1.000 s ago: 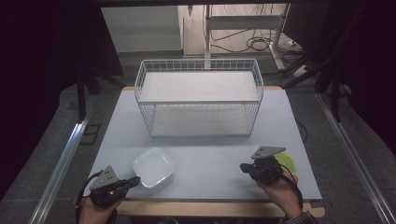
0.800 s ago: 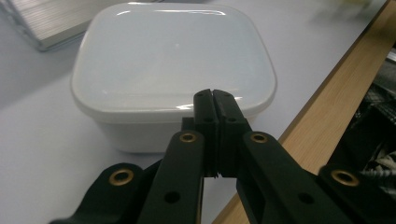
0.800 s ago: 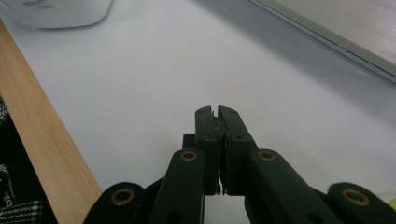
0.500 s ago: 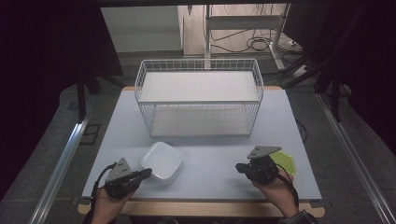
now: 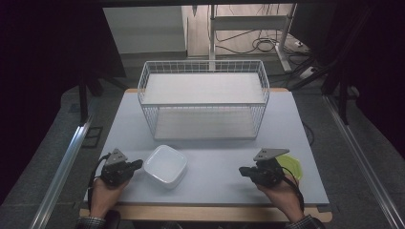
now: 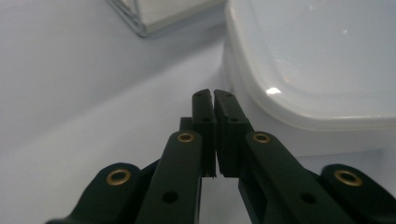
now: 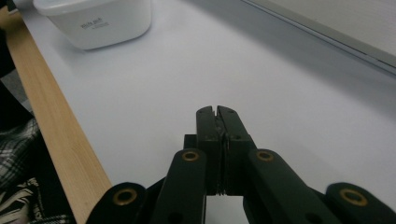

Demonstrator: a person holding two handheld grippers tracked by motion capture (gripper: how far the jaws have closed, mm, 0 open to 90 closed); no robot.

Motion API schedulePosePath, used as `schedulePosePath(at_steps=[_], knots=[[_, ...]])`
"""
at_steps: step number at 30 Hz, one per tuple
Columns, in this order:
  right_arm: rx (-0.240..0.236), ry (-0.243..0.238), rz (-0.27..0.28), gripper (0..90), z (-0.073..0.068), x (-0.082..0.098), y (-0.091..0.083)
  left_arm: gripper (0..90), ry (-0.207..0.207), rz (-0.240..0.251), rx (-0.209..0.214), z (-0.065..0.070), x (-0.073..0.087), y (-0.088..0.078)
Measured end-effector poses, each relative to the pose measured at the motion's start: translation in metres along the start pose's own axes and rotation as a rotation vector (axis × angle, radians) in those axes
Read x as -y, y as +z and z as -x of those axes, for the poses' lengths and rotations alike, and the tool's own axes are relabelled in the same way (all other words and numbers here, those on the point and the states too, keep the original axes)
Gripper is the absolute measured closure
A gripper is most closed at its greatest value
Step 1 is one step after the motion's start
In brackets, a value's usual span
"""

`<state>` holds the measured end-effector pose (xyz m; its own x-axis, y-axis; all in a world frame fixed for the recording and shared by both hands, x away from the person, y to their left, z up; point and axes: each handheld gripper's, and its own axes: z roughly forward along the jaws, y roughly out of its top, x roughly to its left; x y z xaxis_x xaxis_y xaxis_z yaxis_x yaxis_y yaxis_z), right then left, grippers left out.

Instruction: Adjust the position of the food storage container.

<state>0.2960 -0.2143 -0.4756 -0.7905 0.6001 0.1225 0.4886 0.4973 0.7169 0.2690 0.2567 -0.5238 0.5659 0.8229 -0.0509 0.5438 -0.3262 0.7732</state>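
The white rounded-square plastic container [image 5: 165, 165] sits near the table's [image 5: 215, 186] near edge, left of centre. The left gripper [image 5: 137, 165], jaws clenched on nothing, points at its left side. Nudging it closed could shove the container away. The right gripper [image 5: 242, 171] is also clenched empty, far right.

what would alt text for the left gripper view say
The left gripper, jaws shut with nothing between them, points at the side of a white container lying upside down on a pale table. A wire basket's corner sits behind.
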Motion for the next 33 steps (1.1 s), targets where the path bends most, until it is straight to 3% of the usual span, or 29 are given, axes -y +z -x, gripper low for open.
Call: schedulePosePath(at_steps=[1, 6, 10, 13, 18, 19, 24, 25, 33], knots=[[-0.009, -0.001, -0.003, 88.9, -0.002, 0.0, 0.002, 88.1, 0.017, -0.012, -0.001, 0.004, -0.001, 0.001], [-0.019, -0.008, -0.009, 88.9, -0.006, 0.0, 0.006, 88.2, 0.016, -0.025, 0.023, 0.011, -0.003, 0.004], [-0.029, -0.02, -0.009, 88.7, -0.011, -0.001, 0.009, 88.3, 0.035, -0.04, 0.046, 0.024, -0.008, 0.01], [-0.044, -0.029, -0.015, 88.0, -0.018, -0.002, 0.013, 88.3, 0.044, -0.045, 0.086, 0.04, -0.014, 0.015], [-0.064, -0.054, -0.034, 87.5, -0.028, -0.003, 0.019, 88.2, 0.06, -0.055, 0.119, 0.054, -0.018, 0.022], [-0.066, -0.057, -0.035, 87.5, -0.029, -0.003, 0.02, 88.2, 0.058, -0.063, 0.145, 0.06, -0.019, 0.027], [-0.062, -0.057, -0.043, 87.5, -0.029, -0.002, 0.022, 88.2, 0.089, -0.082, 0.172, 0.074, -0.023, 0.036], [-0.062, -0.051, -0.045, 87.5, -0.028, -0.002, 0.023, 88.0, 0.092, -0.081, 0.193, 0.079, -0.025, 0.039], [-0.04, -0.034, -0.06, 87.3, -0.027, 0.0, 0.026, 87.5, 0.098, -0.086, 0.234, 0.095, -0.032, 0.051]])
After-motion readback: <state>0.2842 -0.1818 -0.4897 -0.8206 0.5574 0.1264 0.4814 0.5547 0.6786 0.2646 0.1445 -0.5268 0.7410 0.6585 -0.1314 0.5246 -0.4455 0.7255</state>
